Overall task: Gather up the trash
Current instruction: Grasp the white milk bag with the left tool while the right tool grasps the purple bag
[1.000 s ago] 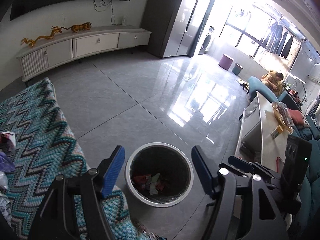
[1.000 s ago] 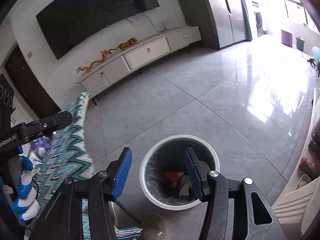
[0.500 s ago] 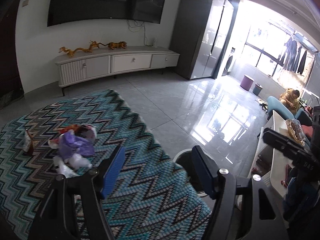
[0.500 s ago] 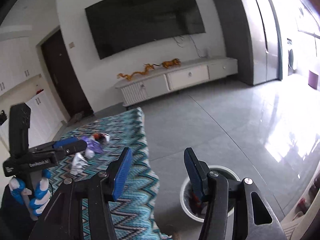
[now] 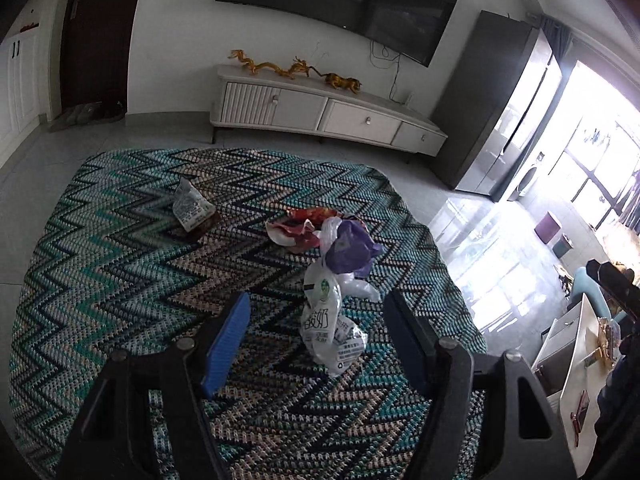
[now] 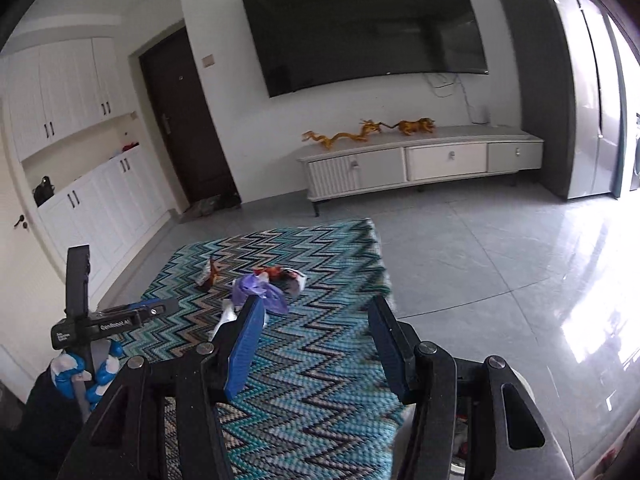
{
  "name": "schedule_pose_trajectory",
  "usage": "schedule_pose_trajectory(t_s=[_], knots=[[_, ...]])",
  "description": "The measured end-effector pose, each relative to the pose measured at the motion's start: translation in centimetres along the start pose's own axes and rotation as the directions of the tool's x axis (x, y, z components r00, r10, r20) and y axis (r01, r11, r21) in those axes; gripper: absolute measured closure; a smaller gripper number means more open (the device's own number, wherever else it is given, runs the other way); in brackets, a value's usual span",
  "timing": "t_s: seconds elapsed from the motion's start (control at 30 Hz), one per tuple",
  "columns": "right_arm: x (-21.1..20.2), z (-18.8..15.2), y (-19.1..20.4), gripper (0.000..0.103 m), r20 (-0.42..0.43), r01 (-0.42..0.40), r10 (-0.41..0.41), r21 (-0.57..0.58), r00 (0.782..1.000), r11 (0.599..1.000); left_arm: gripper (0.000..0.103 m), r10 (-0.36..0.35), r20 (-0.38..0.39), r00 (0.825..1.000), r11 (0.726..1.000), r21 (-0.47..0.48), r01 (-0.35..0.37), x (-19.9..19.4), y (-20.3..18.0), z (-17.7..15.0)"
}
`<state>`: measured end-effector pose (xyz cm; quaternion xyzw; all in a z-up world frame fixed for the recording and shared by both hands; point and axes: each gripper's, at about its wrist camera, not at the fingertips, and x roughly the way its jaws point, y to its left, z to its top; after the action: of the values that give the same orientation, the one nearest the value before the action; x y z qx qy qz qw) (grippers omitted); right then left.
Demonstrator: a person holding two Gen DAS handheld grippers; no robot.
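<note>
Trash lies on a zigzag teal cloth over a table. In the left wrist view a white printed plastic bag lies nearest, between the finger lines, with a purple bag, a red wrapper and a white snack packet beyond. My left gripper is open and empty just above the white bag. My right gripper is open and empty, farther back over the cloth; the purple bag shows past its left finger. The left gripper's body shows at the left of the right wrist view.
A white TV cabinet with golden dragon figures stands by the far wall under a large TV. Grey tile floor lies right of the table. A bin rim peeks behind my right gripper. A dark fridge stands right.
Both grippers have swung away from the trash bin, up and left, to face the table. The trash pile has come close under the left gripper. Both stay open.
</note>
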<state>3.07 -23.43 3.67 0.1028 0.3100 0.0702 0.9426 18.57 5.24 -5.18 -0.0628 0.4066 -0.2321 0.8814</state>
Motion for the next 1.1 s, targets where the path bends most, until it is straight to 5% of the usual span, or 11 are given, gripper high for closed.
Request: schedule_pose_trajectory(t_s=[0.37,0.9,1.0,1.1], knots=[[10.5,0.9,2.7,0.051,-0.162,-0.110,0.108,-0.002,0.981,0.994,0.036,-0.027,-0.127,0.992,1.000,0.008,0.028,8.6,-0.2,-1.3],[23.7,-0.8,5.9,0.044,-0.294,-0.228,0.248,0.101,0.923,0.969,0.059,-0.101,-0.121,0.988,0.995,-0.021,0.099,10.8,1.2,-2.4],[24.5,-1.0,6.2,0.064,-0.315,-0.235,0.256,0.106,0.914,0.966,0.067,-0.113,-0.119,0.986,0.994,-0.021,0.111,10.8,0.9,-2.5],[24.4,-1.2,5.9,0.071,-0.315,-0.248,0.272,0.114,0.909,0.962,0.075,-0.118,-0.115,0.986,0.993,-0.018,0.117,10.5,0.3,-2.6]])
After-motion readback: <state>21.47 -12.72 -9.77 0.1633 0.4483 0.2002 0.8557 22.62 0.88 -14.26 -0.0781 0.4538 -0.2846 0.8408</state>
